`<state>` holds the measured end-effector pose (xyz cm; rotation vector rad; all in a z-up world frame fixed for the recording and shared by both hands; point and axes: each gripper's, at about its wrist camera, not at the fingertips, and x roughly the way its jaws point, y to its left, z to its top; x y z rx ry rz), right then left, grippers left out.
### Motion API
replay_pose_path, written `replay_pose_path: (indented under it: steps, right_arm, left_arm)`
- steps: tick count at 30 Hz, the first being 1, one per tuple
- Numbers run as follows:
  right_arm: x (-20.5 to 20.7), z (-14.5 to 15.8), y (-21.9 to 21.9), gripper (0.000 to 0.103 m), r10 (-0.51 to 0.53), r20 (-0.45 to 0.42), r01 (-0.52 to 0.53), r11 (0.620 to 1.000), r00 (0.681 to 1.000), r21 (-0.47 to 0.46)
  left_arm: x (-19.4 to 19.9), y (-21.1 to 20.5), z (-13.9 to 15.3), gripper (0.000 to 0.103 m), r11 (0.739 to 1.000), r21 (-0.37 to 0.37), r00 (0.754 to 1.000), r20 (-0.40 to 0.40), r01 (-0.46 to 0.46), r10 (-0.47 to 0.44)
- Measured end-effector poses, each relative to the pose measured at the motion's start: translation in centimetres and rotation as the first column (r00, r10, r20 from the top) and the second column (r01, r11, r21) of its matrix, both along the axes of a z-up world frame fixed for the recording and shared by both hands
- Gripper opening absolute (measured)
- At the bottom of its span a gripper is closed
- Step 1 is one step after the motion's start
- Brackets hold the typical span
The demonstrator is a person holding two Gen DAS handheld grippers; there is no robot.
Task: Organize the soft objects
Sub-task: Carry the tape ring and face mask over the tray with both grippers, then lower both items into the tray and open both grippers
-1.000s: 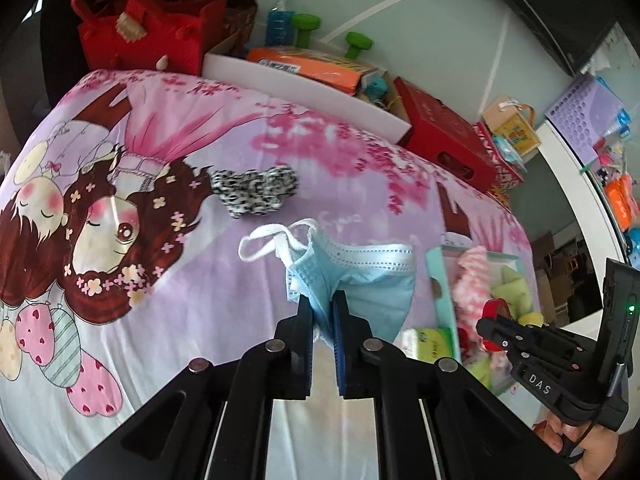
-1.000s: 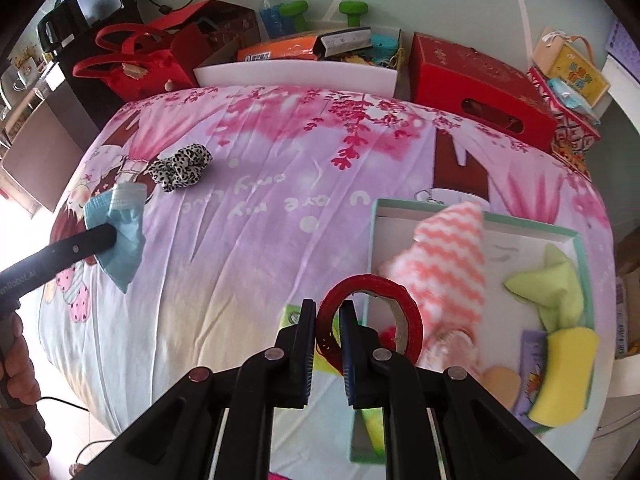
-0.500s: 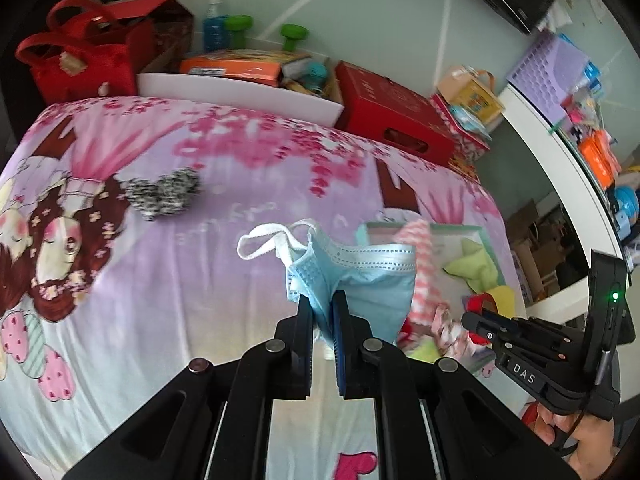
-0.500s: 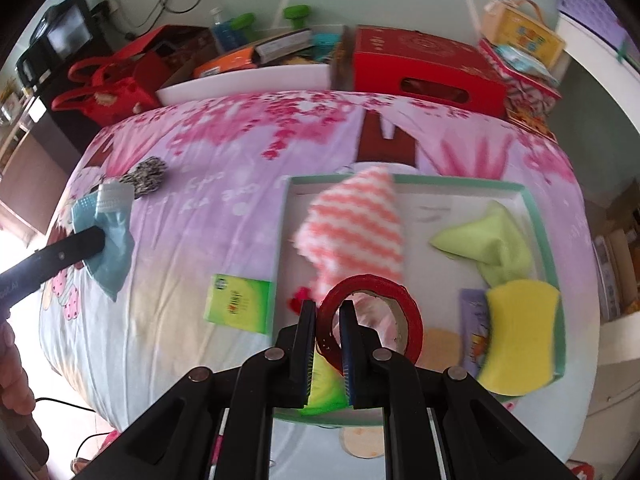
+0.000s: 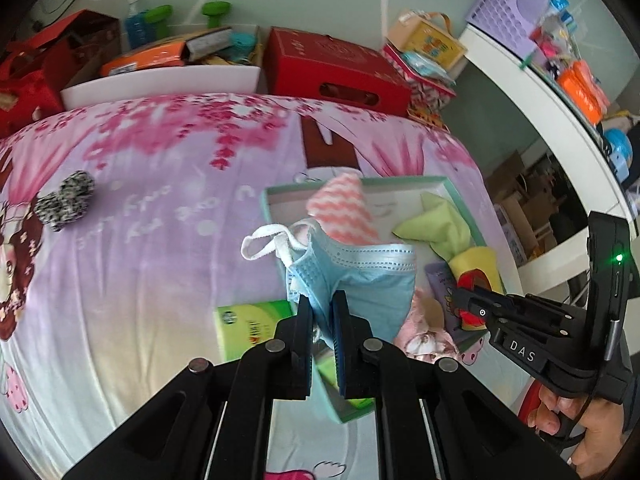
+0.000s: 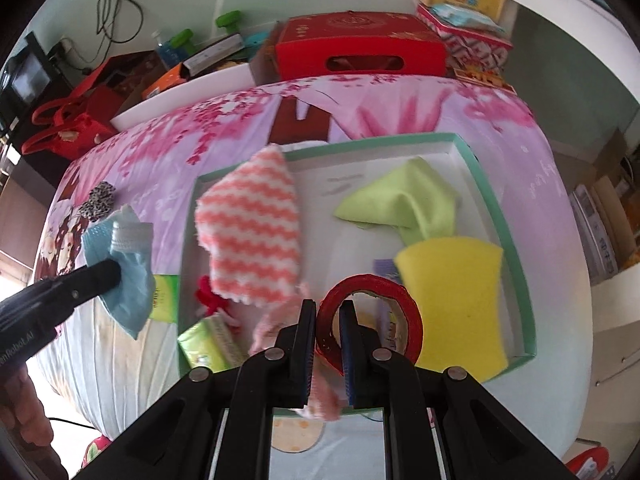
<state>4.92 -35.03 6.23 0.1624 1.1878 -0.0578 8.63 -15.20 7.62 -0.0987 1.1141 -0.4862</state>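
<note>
Between the pads of the left gripper (image 5: 322, 316) hangs a blue face mask (image 5: 360, 280), pinched by its lower fold, its white ear loop dangling to one side; the jaws are clenched tight on it. It is carried above the bedspread (image 5: 140, 220), near the left edge of the green-rimmed tray (image 6: 520, 240). The right gripper (image 6: 328, 320) is clamped on the rim of a red tape roll (image 6: 376, 312) and holds it over the tray's near half. Inside the tray already lie a pink-and-white zigzag cloth (image 6: 252, 236), a lime cloth (image 6: 404, 204) and a yellow sponge (image 6: 452, 296). A spotted scrunchie (image 5: 64, 204) sits well apart on the bedspread, and a green tissue packet (image 5: 248, 324) lies just beside the tray. Judging by this, the step in hand is bringing both carried items to the tray. The next move probably calls for placing the mask over a free patch of the tray floor and opening the jaws so it drops clear of the rim; the loose ear loop could snag on a finger.
</note>
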Motion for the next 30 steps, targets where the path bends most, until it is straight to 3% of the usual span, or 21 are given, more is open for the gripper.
replay_pose_path:
  steps: [9,13,17,19,24,30]
  right_arm:
    - [-0.3,-1.1,-2.0,0.013,-0.026,-0.014,0.027,0.998,1.0,0.049]
    - [-0.3,-0.9,-1.9,0.015,-0.015,-0.008,0.015,0.999,1.0,0.047]
    - [-0.4,-0.8,-1.8,0.036,-0.019,-0.004,0.019,0.999,1.0,0.046]
    - [-0.4,-0.7,-1.6,0.044,-0.017,-0.002,0.017,0.999,1.0,0.04]
    - [-0.5,-0.3,-1.2,0.065,-0.011,0.007,0.01,1.0,1.0,0.026]
    - [-0.6,0.0,-0.5,0.076,0.0,0.016,0.0,1.0,1.0,0.006]
  left_arm:
    - [0.3,-3.6,-1.7,0.011,0.999,0.015,0.999,-0.03,0.04,-0.039]
    - [0.2,-3.9,-2.0,0.034,0.998,0.026,0.998,-0.038,0.051,-0.05]
    - [0.1,-3.3,-1.8,0.044,0.999,0.025,0.998,-0.039,0.041,-0.04]
    - [0.2,-3.1,-1.7,0.057,0.999,0.031,0.999,-0.032,0.037,-0.036]
    - [0.3,-2.2,-1.6,0.076,0.997,0.075,1.0,-0.01,0.002,-0.001]
    - [0.2,-1.1,-1.5,0.092,0.992,0.118,0.999,0.033,-0.04,0.036]
